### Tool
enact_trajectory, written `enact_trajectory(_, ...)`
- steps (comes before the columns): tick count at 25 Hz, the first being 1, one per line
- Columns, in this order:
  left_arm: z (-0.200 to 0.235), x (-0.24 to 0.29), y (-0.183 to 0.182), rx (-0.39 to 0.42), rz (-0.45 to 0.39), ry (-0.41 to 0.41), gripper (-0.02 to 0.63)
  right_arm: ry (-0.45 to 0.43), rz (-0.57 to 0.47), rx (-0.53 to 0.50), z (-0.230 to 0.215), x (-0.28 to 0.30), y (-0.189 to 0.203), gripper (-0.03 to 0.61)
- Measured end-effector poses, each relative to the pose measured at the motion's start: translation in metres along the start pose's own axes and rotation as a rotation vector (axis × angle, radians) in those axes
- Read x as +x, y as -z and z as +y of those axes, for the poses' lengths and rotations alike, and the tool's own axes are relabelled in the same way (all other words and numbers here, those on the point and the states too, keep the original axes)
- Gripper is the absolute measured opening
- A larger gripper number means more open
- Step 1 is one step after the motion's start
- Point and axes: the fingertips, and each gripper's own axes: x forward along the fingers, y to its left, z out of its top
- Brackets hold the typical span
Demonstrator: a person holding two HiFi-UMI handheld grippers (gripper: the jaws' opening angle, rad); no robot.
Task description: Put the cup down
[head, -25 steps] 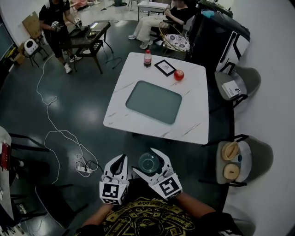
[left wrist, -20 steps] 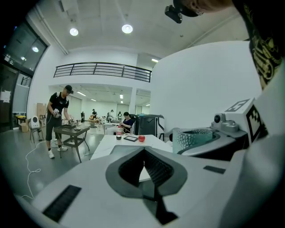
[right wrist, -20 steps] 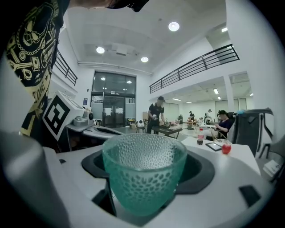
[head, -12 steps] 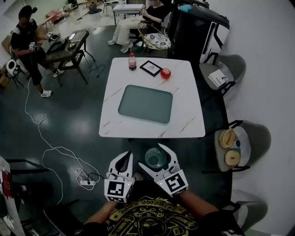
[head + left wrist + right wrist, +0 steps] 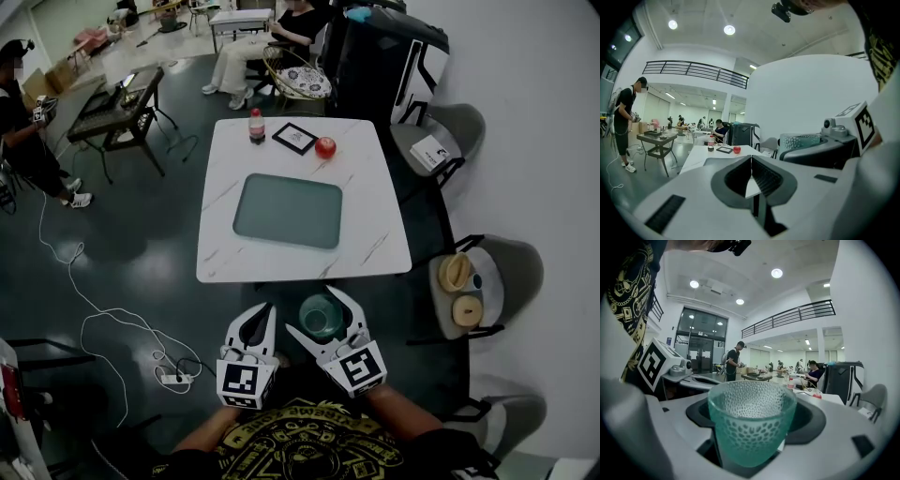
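Note:
A green dimpled glass cup (image 5: 751, 422) stands upright between the jaws of my right gripper (image 5: 752, 427), which is shut on it. In the head view the cup (image 5: 320, 316) hangs in the right gripper (image 5: 323, 317) just short of the near edge of the white marble table (image 5: 375, 246). A grey-green tray (image 5: 287, 210) lies in the middle of that table. My left gripper (image 5: 261, 321) is beside the right one, its jaws shut with nothing between them; the left gripper view shows the left gripper (image 5: 751, 180) with its ribbed pads touching.
At the table's far edge stand a red-capped bottle (image 5: 255, 126), a black-framed picture (image 5: 294, 138) and a red apple (image 5: 324, 147). Grey chairs (image 5: 492, 281) line the right side, one with bowls on it. A person (image 5: 23, 122) stands far left. A cable and power strip (image 5: 175, 379) lie on the floor.
Both grippers and the cup have come closer to the table's near edge. The view has shifted so the table sits nearer and more to the left.

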Motion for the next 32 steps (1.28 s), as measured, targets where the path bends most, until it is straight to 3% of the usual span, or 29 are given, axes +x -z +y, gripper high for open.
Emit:
enact_trajectory(6,0.001,0.010,-0.003,0.003,-0.005,0.004,0.011,0.021,-0.016,0.041,-0.012,0.005,0.011,0.396)
enact_trajectory(14,0.015,0.031,-0.010,0.029,0.008,-0.024,0.011,-0.004,-0.016,0.005,-0.030,0.023,0.001,0.396)
enact_trajectory(32,0.056,0.131,-0.023,0.001,0.055,-0.088,0.011,-0.021,-0.005,0.066,-0.128,0.094,0.013,0.396)
